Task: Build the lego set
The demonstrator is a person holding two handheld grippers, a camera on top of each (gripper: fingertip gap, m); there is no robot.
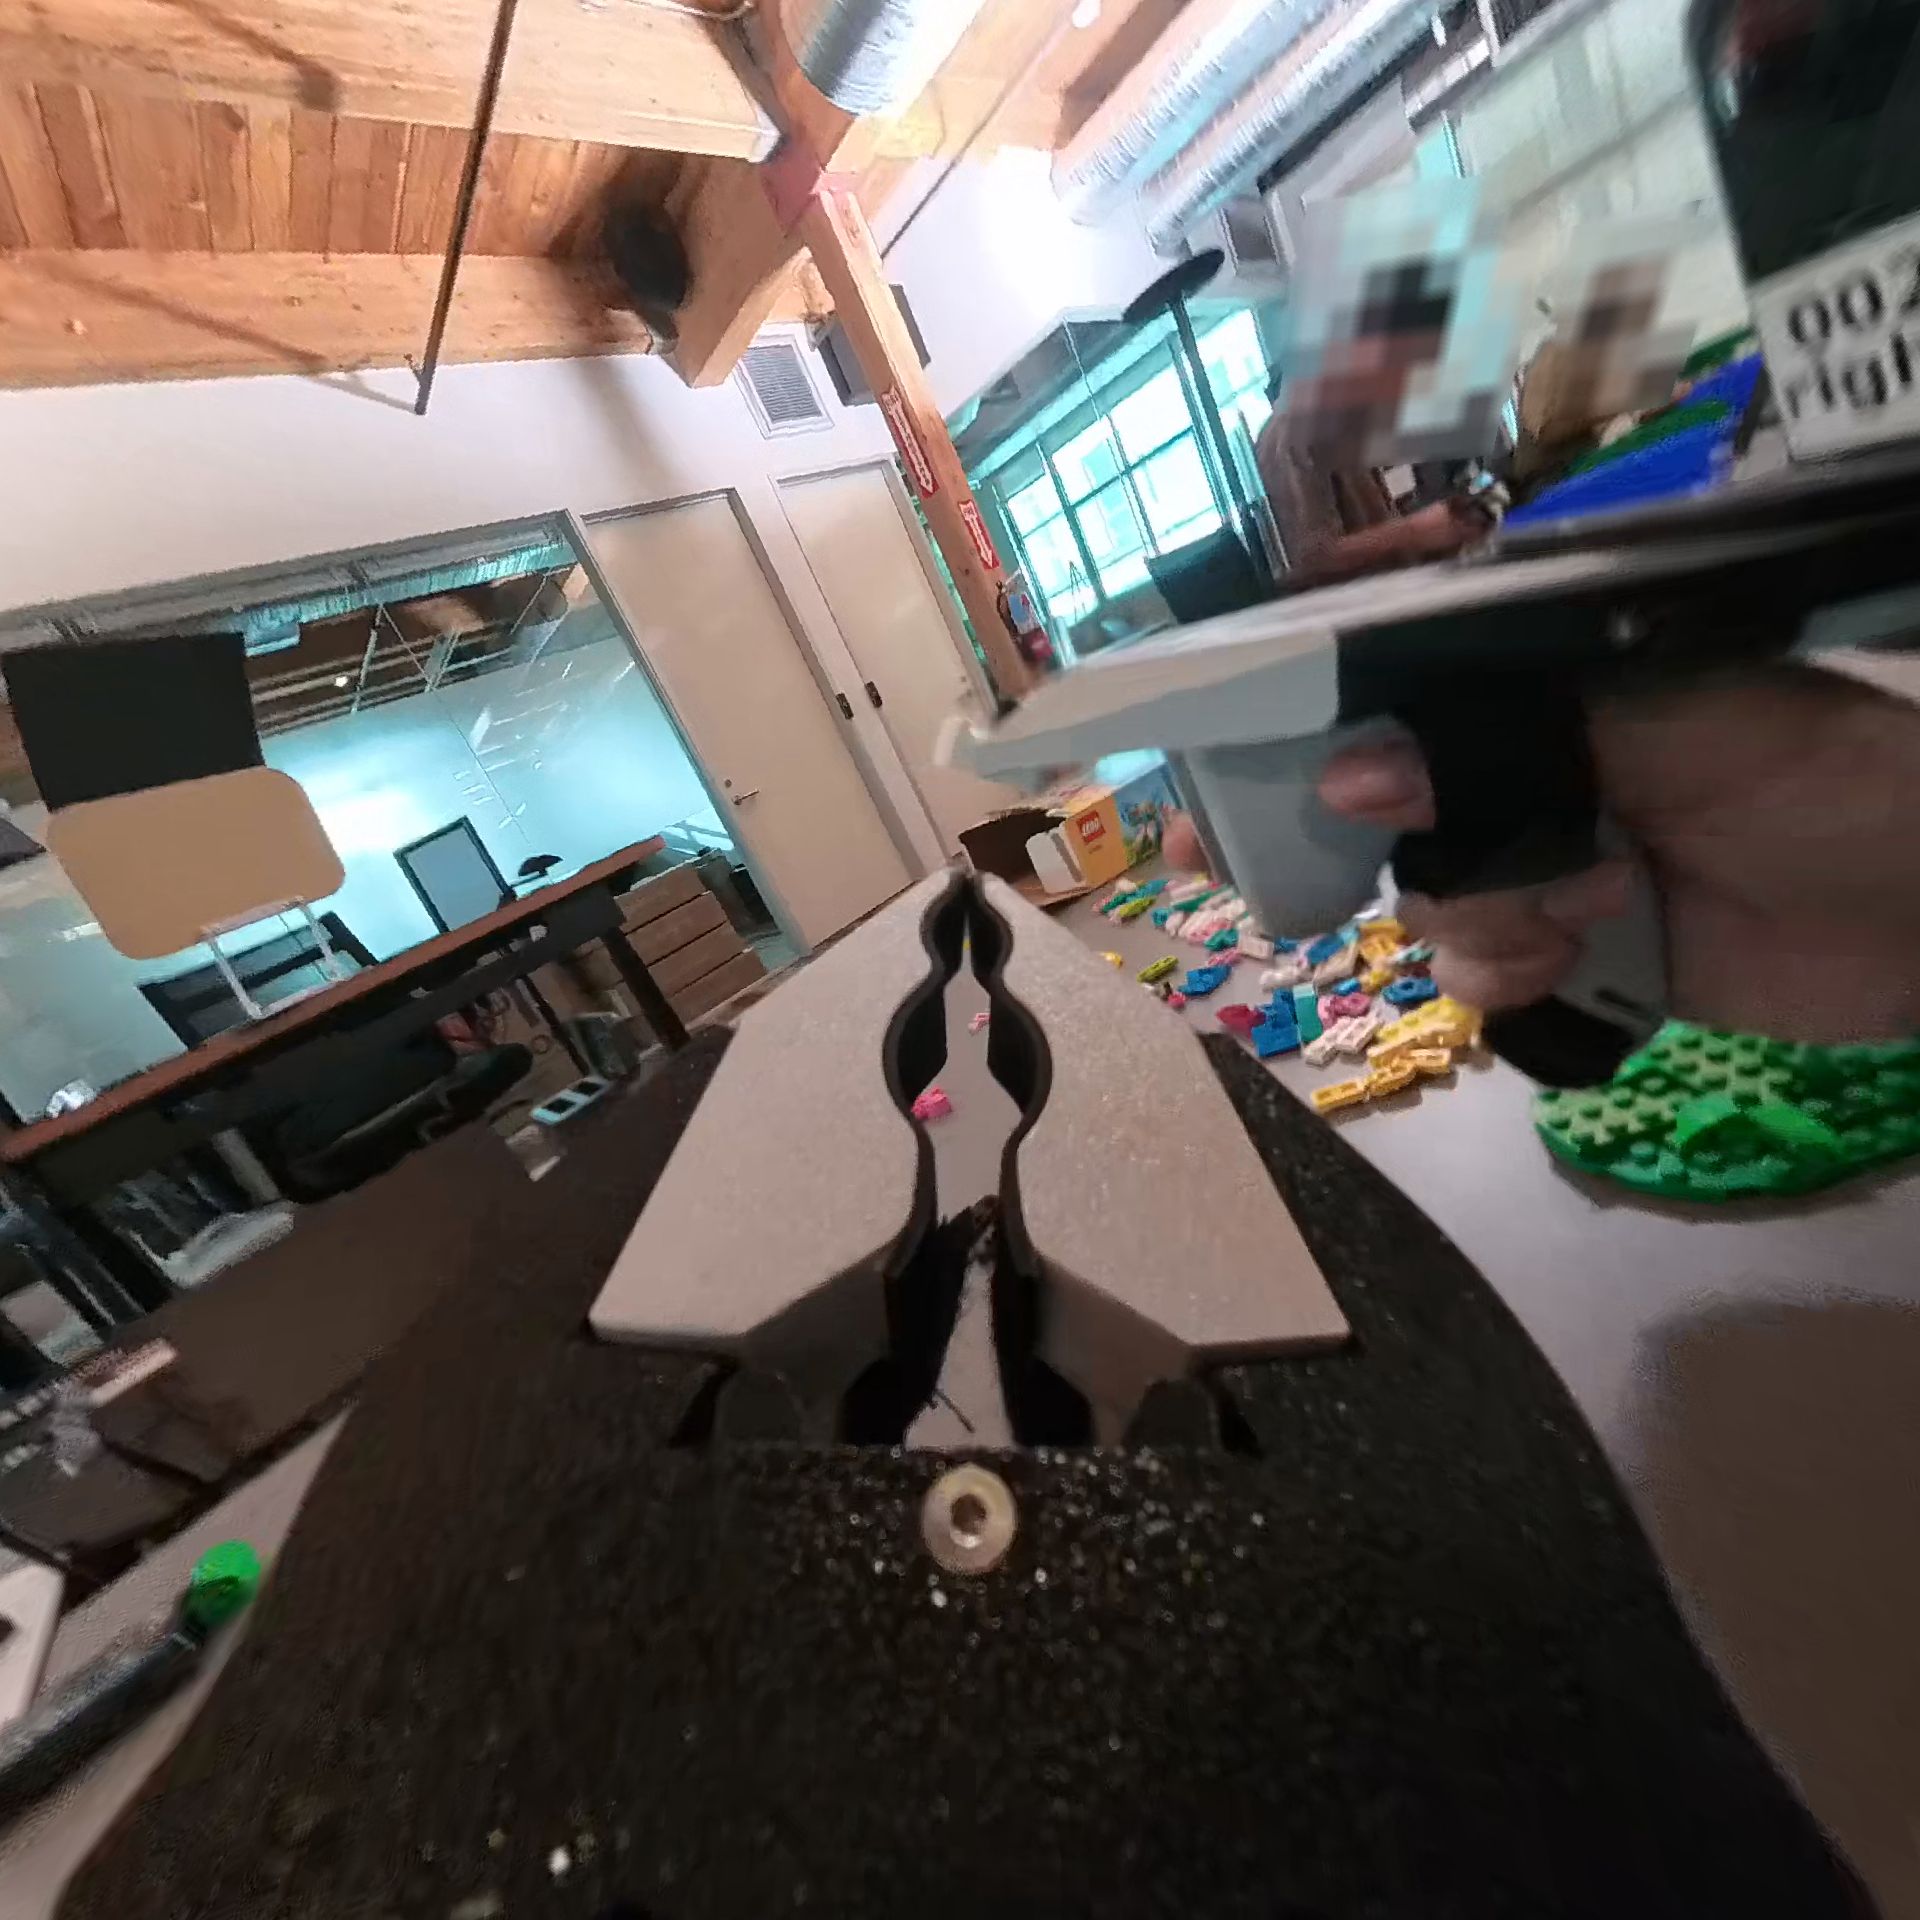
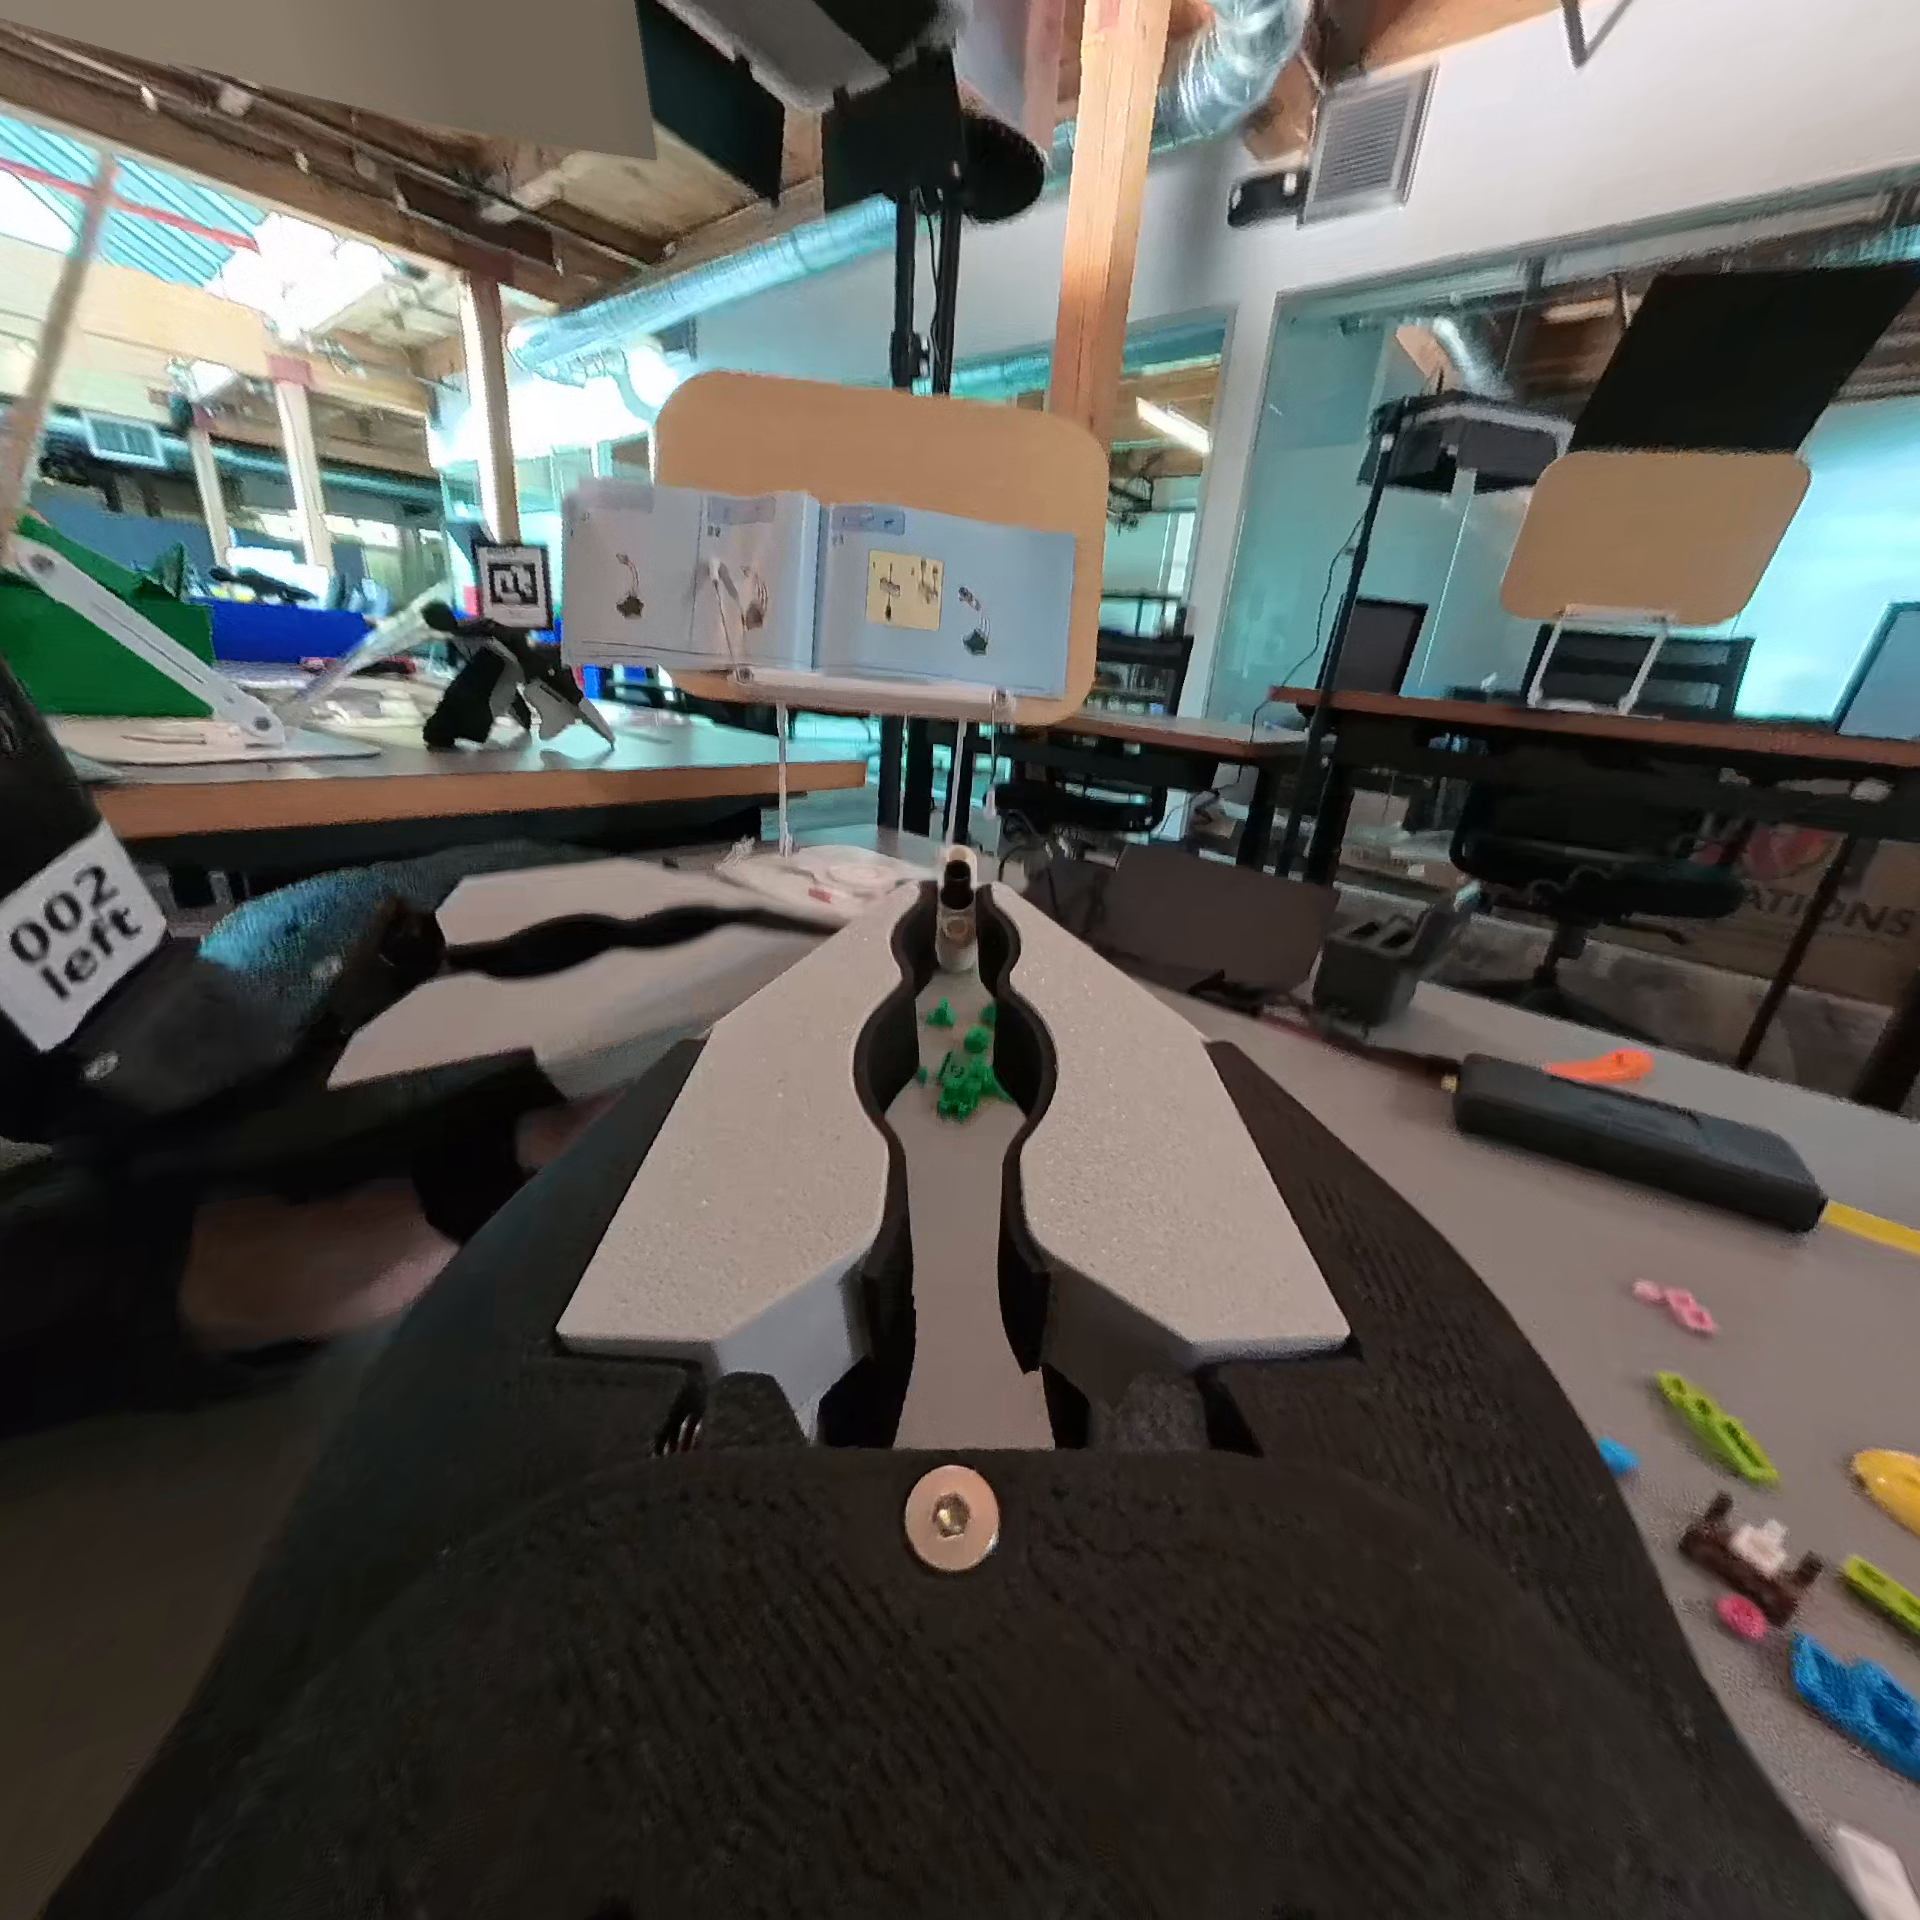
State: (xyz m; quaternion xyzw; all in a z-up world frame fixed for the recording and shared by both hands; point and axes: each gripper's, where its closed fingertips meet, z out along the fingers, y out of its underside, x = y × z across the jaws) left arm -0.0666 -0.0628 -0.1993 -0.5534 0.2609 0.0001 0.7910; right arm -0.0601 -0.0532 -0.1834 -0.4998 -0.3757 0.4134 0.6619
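Grey-fingered and black-bodied, two grippers are in play, one per hand. The left gripper (image 1: 968,883) has its jaws pressed together at the tips with nothing between them; it points over the table (image 1: 1558,1278) toward an office room. The right gripper (image 2: 958,894) pinches one small white-and-black piece (image 2: 954,904) upright between its fingertips, with the jaws otherwise slightly apart. In the left wrist view a hand (image 1: 1662,862) grips the right gripper's black handle above one green baseplate (image 1: 1725,1112) lying flat on the table. Beyond it, one loose heap of bricks (image 1: 1320,997) in pink, blue, yellow and white spreads near one yellow box (image 1: 1096,836); one pink brick (image 1: 932,1105) lies apart, seen through the left jaws. In the right wrist view one cluster of small green parts (image 2: 961,1070) lies on the table below the held piece. One open instruction booklet (image 2: 821,582) rests on a stand straight ahead. To the right lie two lime pieces (image 2: 1714,1439), one brown-and-white assembly (image 2: 1745,1558), one blue part (image 2: 1860,1704) and one black case (image 2: 1631,1132).
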